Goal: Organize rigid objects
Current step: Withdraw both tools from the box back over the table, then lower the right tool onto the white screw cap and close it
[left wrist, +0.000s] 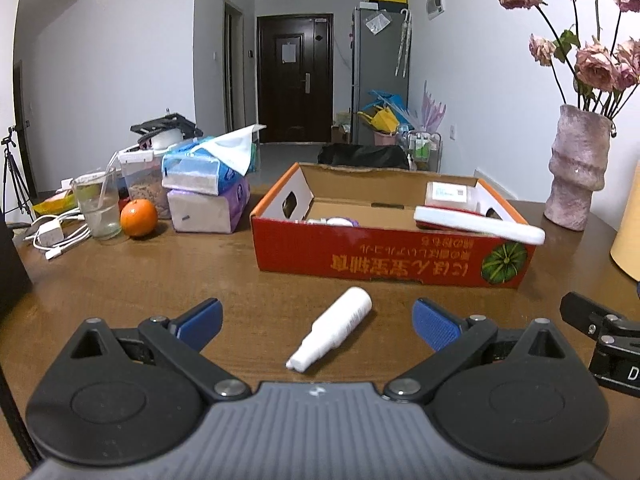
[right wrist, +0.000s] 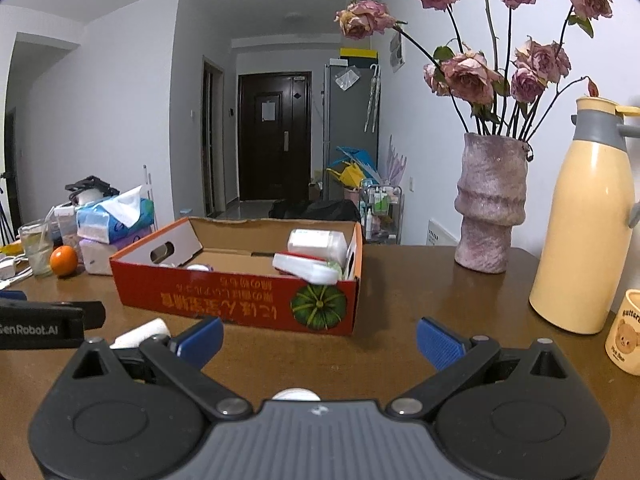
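A white spray bottle (left wrist: 334, 330) lies on the brown table between the spread blue pads of my open left gripper (left wrist: 318, 322), untouched. Behind it stands a red cardboard box (left wrist: 392, 258) holding a white-and-red flat case (left wrist: 478, 226), a clear jar (left wrist: 450, 194) and a small purple-rimmed item (left wrist: 340, 222). In the right wrist view the same box (right wrist: 240, 300) sits ahead, and the bottle (right wrist: 140, 334) shows at the left beside the other gripper's body. My right gripper (right wrist: 320, 338) is open over bare table; a small white round object (right wrist: 296, 394) peeks out just under its body.
Left of the box sit tissue packs (left wrist: 208, 188), an orange (left wrist: 139, 218), a glass with a straw (left wrist: 98, 206) and white cables (left wrist: 56, 236). To the right stand a pink vase of dried roses (right wrist: 490, 204), a cream thermos (right wrist: 580, 224) and a bear mug (right wrist: 626, 332).
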`<state>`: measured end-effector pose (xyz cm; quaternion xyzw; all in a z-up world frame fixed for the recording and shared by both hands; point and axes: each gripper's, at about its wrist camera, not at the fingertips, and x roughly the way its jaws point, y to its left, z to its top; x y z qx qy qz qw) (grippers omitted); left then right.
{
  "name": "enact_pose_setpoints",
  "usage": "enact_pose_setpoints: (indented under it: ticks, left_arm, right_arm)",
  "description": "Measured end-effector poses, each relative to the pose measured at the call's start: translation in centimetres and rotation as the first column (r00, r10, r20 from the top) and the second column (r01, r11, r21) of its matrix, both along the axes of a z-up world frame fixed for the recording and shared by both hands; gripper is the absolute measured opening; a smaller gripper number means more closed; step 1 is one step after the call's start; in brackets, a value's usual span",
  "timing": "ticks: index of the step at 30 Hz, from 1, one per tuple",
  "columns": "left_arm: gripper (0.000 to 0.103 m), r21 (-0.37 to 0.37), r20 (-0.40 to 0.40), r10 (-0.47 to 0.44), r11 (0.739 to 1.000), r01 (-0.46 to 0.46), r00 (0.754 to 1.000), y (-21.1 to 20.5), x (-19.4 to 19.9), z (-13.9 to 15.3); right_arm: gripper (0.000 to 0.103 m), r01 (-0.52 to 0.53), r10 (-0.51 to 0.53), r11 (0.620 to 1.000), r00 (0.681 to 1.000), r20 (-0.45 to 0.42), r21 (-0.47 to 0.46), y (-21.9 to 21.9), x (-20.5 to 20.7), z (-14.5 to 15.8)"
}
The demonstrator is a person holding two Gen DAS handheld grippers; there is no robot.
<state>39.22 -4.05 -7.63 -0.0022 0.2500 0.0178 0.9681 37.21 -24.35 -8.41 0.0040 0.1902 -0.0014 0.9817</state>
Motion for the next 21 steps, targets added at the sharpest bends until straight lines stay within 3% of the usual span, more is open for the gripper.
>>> enact_pose_setpoints:
  ticks: [21]
  left_arm:
    - [0.103,-0.025,-0.104,0.007,1.000,-0.010,0.995,0.9,-0.4,-2.7]
  right_arm:
    - [0.100,-0.031,0.015,0.997,0.977,-0.210,-0.073,1.1,1.6,-4.9]
